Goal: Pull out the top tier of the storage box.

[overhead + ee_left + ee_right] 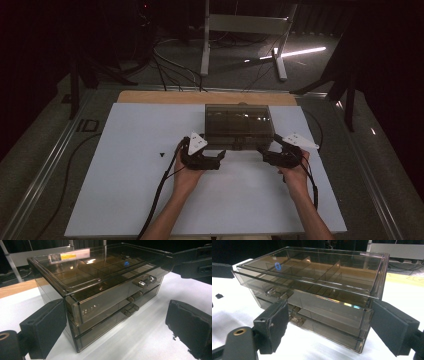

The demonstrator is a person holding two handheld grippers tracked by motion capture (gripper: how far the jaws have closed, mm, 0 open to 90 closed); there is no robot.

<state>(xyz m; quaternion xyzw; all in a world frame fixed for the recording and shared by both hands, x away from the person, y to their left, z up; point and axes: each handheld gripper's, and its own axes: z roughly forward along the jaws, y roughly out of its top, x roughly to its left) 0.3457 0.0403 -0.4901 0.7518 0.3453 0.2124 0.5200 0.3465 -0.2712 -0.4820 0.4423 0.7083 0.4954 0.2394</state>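
Sitting near the table's [125, 200] far edge, the drawer box [239, 127] is looking rigid, slick and crackable, so both parted-jawed hand-held grippers, left [219, 156] and right [263, 154], are flanking its front corners.

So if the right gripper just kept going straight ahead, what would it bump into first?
Most likely the smoky clear drawer box. The right gripper points at the box's front corner, its open jaws on either side of that corner. The pushed-in drawers sit right there, so it would probably hit the box's corner edge first.

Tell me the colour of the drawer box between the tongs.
Smoky brown and see-through, the drawer box shows best in the left gripper view.
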